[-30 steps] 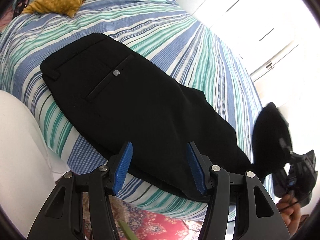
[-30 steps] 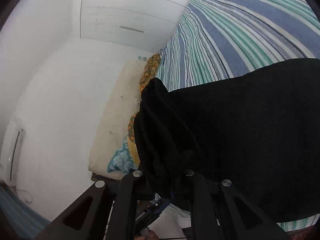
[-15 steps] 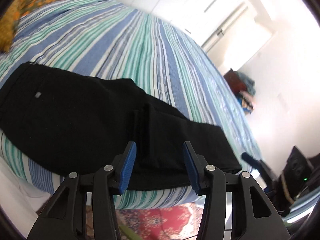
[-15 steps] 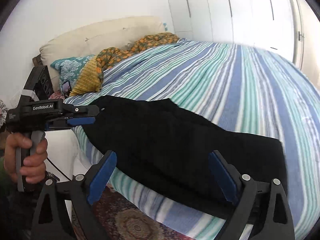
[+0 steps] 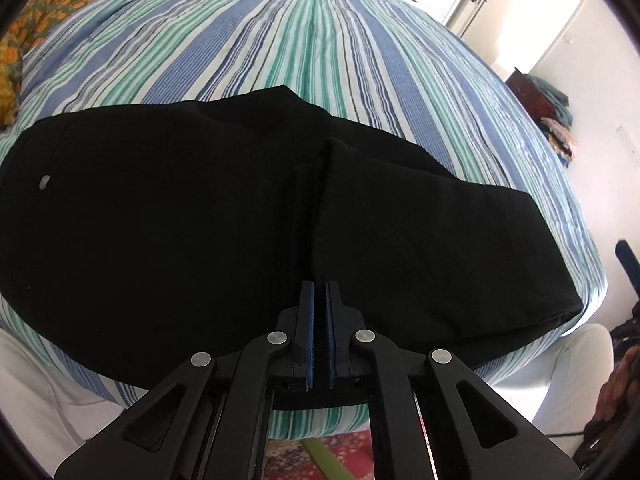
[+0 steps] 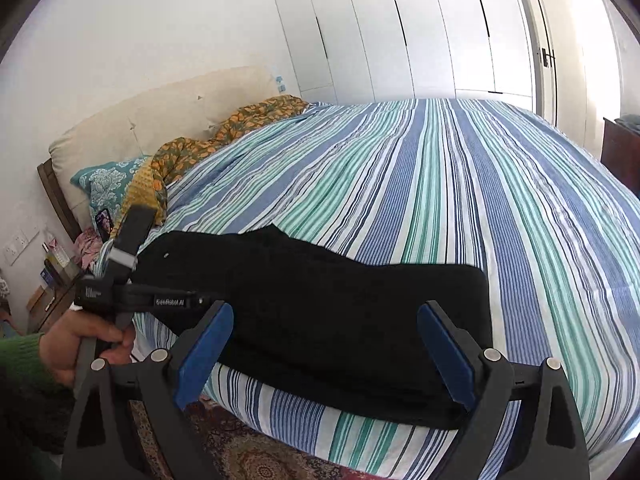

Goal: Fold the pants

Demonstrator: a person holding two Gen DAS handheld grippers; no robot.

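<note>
Released a second ago, the leg end now lies folded over the black pants (image 5: 160, 220) on the striped bed (image 5: 320, 40), near its front edge. Left tool (image 5: 319, 292) has snapped fully together just above the fold's edge; whether it pinches cloth, I cannot tell. Right tool (image 6: 324, 344) stands wide, nothing between its blue pads (image 6: 206, 356), hovering over the pants.
</note>
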